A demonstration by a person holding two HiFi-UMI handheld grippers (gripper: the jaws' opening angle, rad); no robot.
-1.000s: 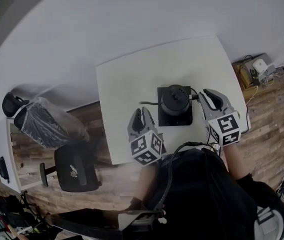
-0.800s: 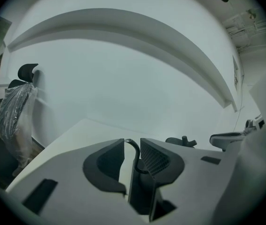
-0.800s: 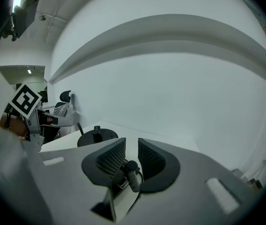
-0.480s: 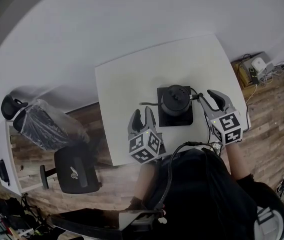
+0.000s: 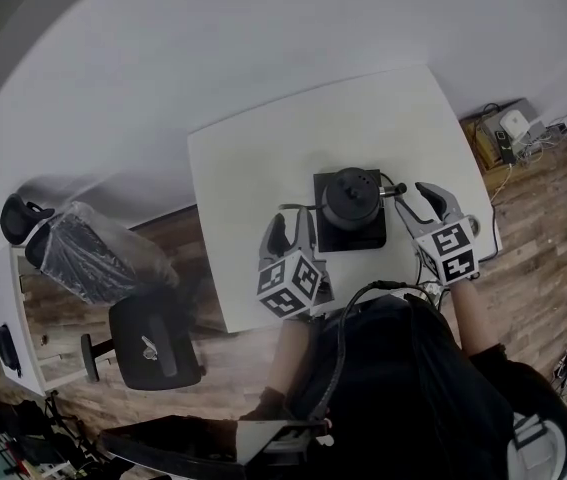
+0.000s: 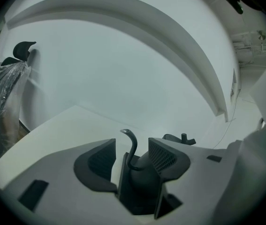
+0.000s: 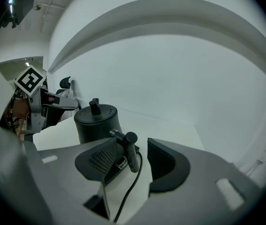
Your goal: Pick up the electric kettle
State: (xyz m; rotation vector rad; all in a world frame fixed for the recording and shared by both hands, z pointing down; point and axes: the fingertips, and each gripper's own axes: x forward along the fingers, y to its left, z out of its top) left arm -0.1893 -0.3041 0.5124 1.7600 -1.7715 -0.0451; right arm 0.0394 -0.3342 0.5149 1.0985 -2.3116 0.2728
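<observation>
At the near edge of the white counter (image 5: pixel 253 158), the left hand-held gripper (image 5: pixel 293 226) has its jaws spread wide, having just been opening, with the gooseneck spout (image 6: pixel 133 149) between them, untouched. The right hand-held gripper (image 5: pixel 415 196) has just been opening too, and its jaws stand clear either side of the handle (image 7: pixel 133 156). Between the two, the electric kettle (image 5: pixel 351 198) stands upright on its square base (image 5: pixel 348 238) — spout left, handle right — with the power cord (image 7: pixel 129 188) trailing under the right jaws.
</observation>
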